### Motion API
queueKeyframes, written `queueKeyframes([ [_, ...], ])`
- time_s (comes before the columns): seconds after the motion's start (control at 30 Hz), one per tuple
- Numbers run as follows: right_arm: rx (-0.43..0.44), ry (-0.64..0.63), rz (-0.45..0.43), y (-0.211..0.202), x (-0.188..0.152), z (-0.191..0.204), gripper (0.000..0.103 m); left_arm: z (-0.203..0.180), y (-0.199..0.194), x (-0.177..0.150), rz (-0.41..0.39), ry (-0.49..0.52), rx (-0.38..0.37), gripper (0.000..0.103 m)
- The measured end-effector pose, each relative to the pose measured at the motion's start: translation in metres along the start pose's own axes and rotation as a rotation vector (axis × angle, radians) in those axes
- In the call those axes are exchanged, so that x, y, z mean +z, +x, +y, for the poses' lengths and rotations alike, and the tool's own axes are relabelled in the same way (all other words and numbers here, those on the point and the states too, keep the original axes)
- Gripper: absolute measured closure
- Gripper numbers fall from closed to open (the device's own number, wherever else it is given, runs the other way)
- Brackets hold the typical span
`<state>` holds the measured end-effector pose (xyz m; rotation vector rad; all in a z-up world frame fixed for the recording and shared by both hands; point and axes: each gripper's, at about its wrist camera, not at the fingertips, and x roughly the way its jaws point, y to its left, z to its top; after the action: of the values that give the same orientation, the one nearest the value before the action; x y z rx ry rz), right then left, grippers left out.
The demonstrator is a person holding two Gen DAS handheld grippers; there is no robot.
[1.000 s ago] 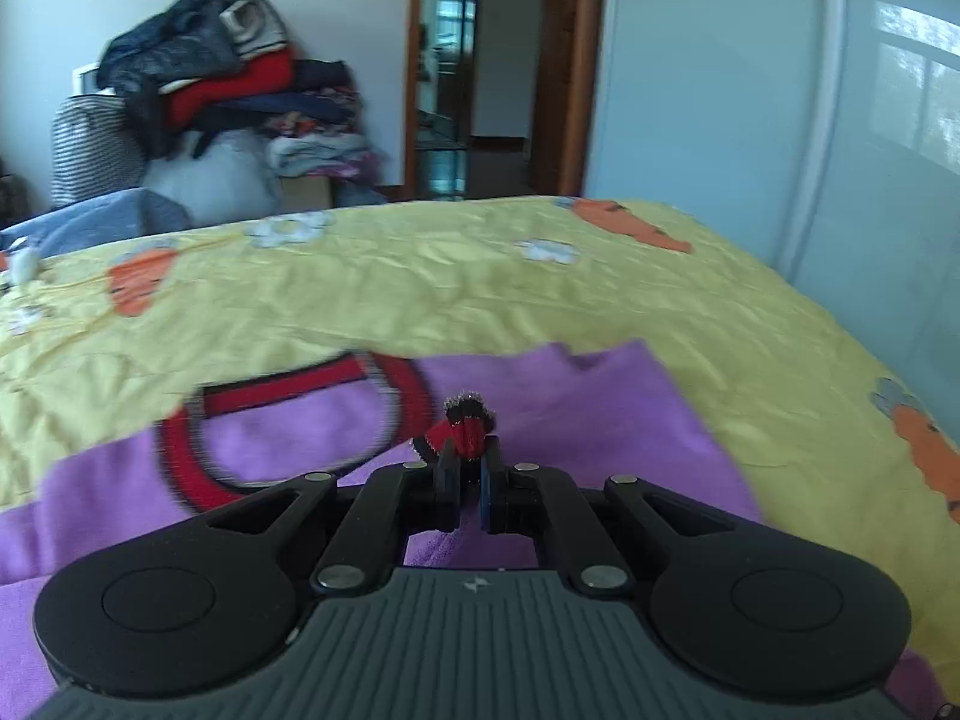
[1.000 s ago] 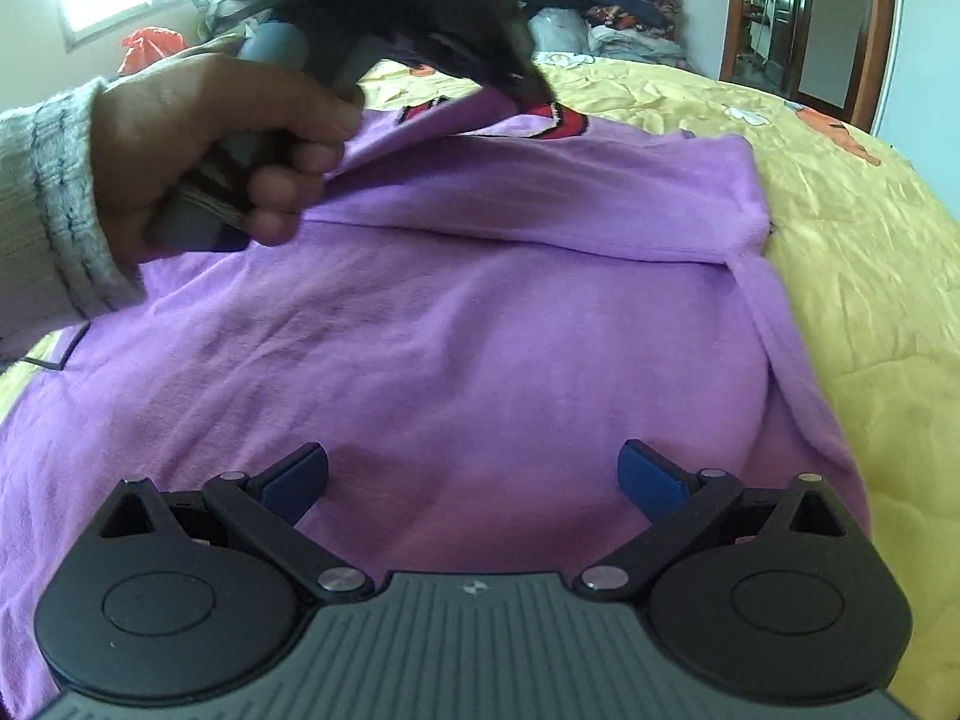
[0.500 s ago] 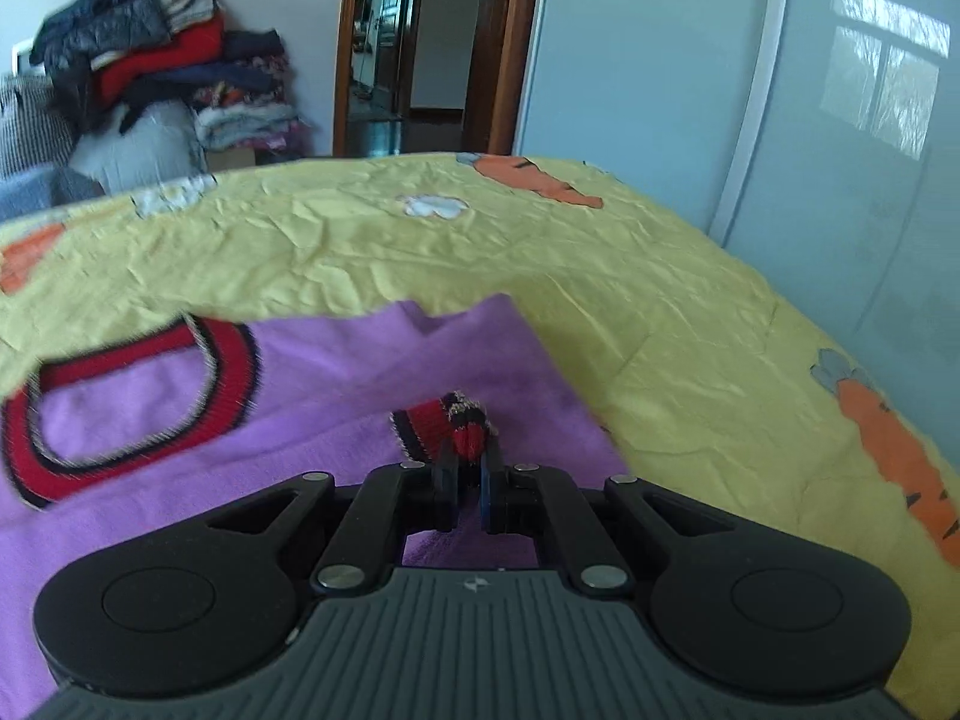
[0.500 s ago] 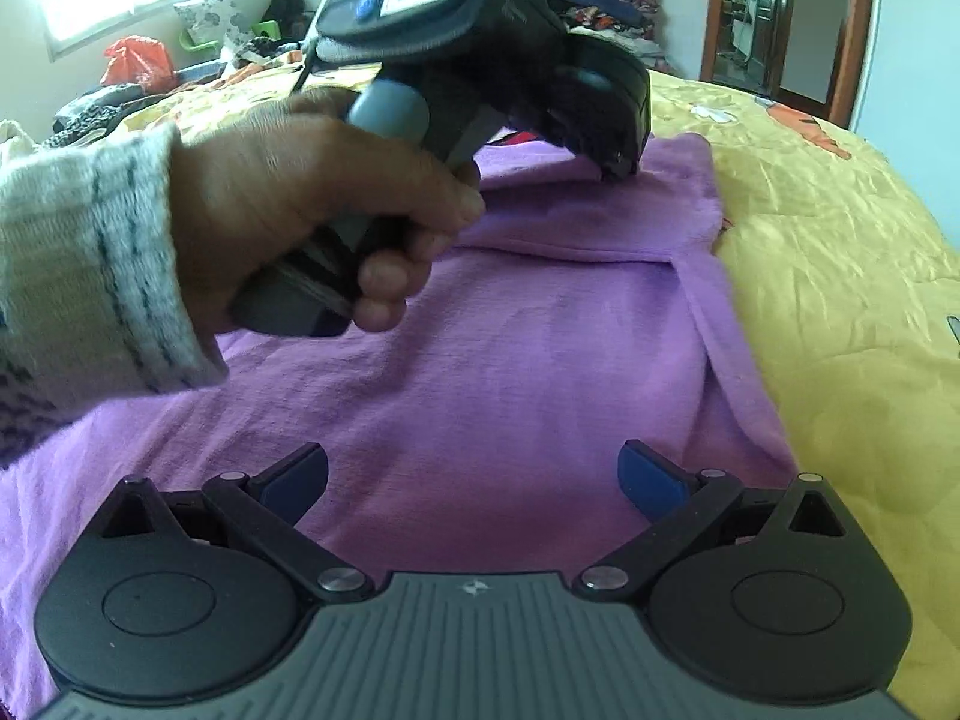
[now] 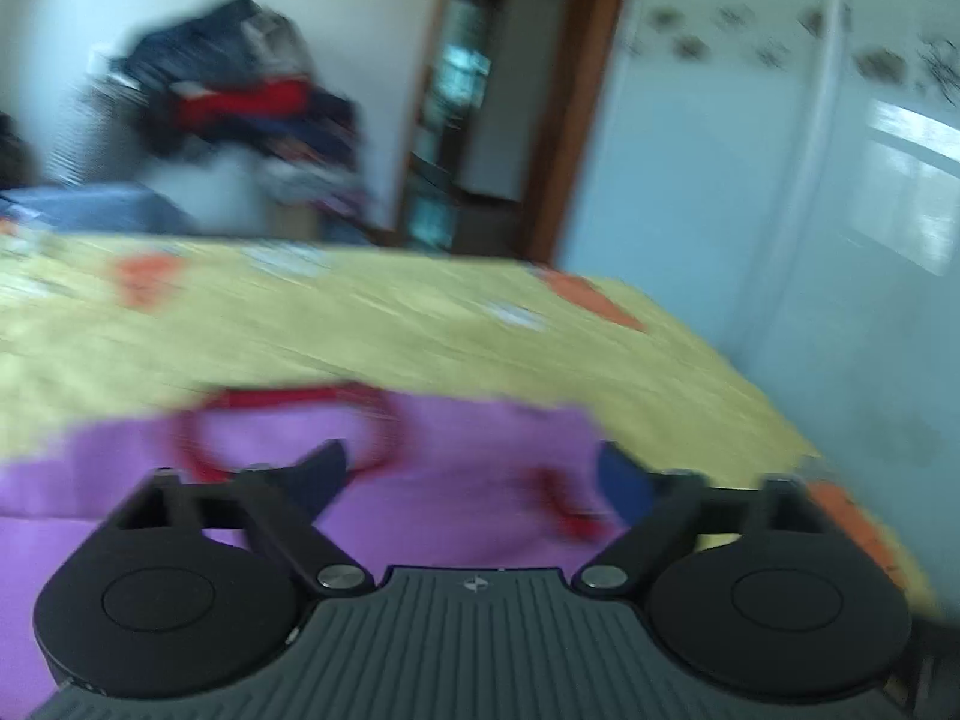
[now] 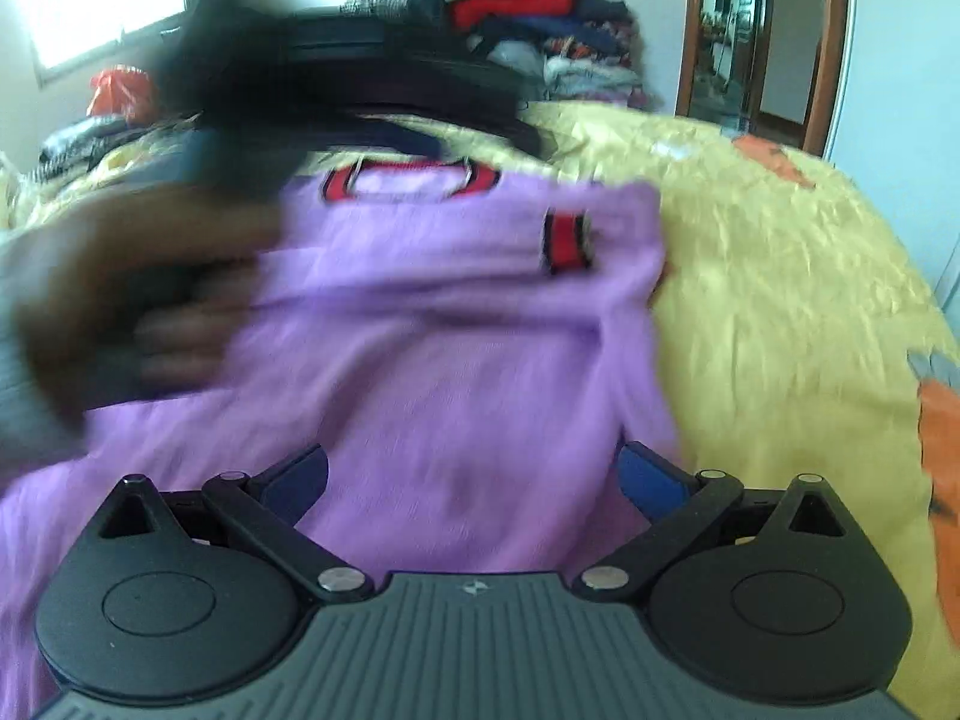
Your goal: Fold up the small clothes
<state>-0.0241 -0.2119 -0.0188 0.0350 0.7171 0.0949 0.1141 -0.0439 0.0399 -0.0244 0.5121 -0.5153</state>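
Sleeve cuff [image 6: 567, 242] lay folded across purple top [image 6: 456, 360] on bed [image 6: 780, 300], left gripper [image 5: 474, 474] jaws just opened w/ nothing between, right gripper [image 6: 474, 480] jaws apart; next fold prob. needs edges squared first.

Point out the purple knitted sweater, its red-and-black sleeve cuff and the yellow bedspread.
purple knitted sweater [image 6: 456, 372], right wrist view, middle of the body
red-and-black sleeve cuff [image 6: 565, 241], right wrist view, red band
yellow bedspread [image 6: 780, 300], right wrist view, bare crinkled part

Daylight from the window [image 6: 108, 6], heavy motion blur, fisheye-curved edges
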Motion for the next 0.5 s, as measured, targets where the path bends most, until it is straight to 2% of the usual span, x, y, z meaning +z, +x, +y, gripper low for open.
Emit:
queueKeyframes([
  [0.07, 0.008, -0.028, -0.026, 0.022, 0.022, 0.001, 0.000, 0.048, -0.020, -0.004, 0.026, -0.027, 0.109, 0.013],
  [0.1, 0.008, -0.036, -0.021, 0.037, 0.035, 0.003, 0.000, 0.070, -0.026, -0.008, 0.047, -0.059, 0.139, 0.013],
  [0.17, 0.032, -0.057, -0.008, 0.068, 0.058, 0.008, 0.000, 0.107, -0.031, -0.023, 0.094, -0.125, 0.172, 0.014],
  [0.23, 0.023, -0.102, -0.024, 0.091, 0.075, 0.016, 0.000, 0.129, -0.025, -0.037, 0.140, -0.148, 0.191, 0.015],
  [0.33, 0.052, -0.093, 0.022, 0.121, 0.087, 0.016, 0.000, 0.139, -0.010, -0.061, 0.211, -0.115, 0.230, 0.018],
  [0.43, -0.045, -0.135, 0.084, 0.137, 0.082, 0.006, 0.000, 0.144, -0.021, -0.073, 0.178, -0.048, 0.259, 0.017],
  [0.5, -0.003, -0.076, 0.081, 0.138, 0.077, -0.012, 0.000, 0.148, -0.025, -0.072, 0.175, -0.055, 0.261, 0.017],
])
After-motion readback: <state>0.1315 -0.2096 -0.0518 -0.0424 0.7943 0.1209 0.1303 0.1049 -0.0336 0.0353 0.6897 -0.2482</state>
